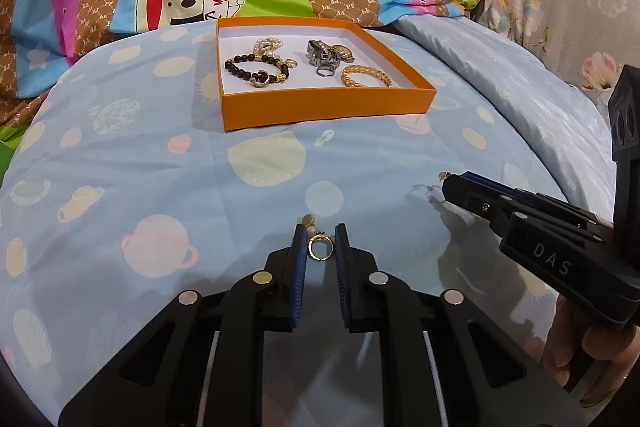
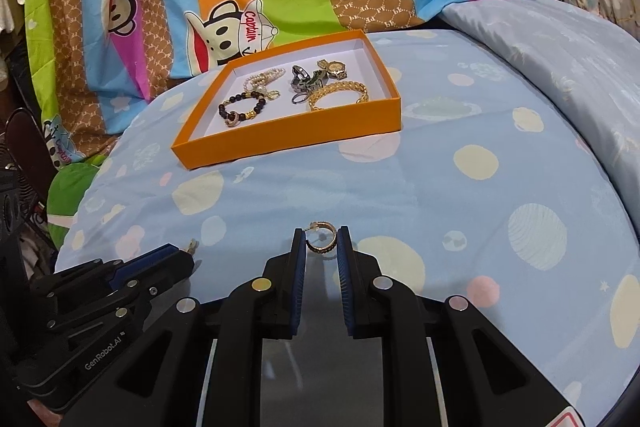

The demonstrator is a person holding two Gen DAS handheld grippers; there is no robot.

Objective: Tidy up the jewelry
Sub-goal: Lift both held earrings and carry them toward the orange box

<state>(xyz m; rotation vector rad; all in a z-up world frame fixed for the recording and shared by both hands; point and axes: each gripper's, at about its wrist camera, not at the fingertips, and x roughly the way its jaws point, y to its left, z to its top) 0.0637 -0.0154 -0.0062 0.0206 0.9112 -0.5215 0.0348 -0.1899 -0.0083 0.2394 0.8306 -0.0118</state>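
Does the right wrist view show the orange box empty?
No: the orange box holds several pieces, among them a gold bracelet, a dark bead bracelet and a watch.

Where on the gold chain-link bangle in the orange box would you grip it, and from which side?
Grip the gold chain-link bangle on its far arc, coming from above. It lies flat on the white floor, its near arc close against the front wall of the shallow orange cardboard box, so only a top-down pinch across the band seems workable. The silver ring crowds its left side.
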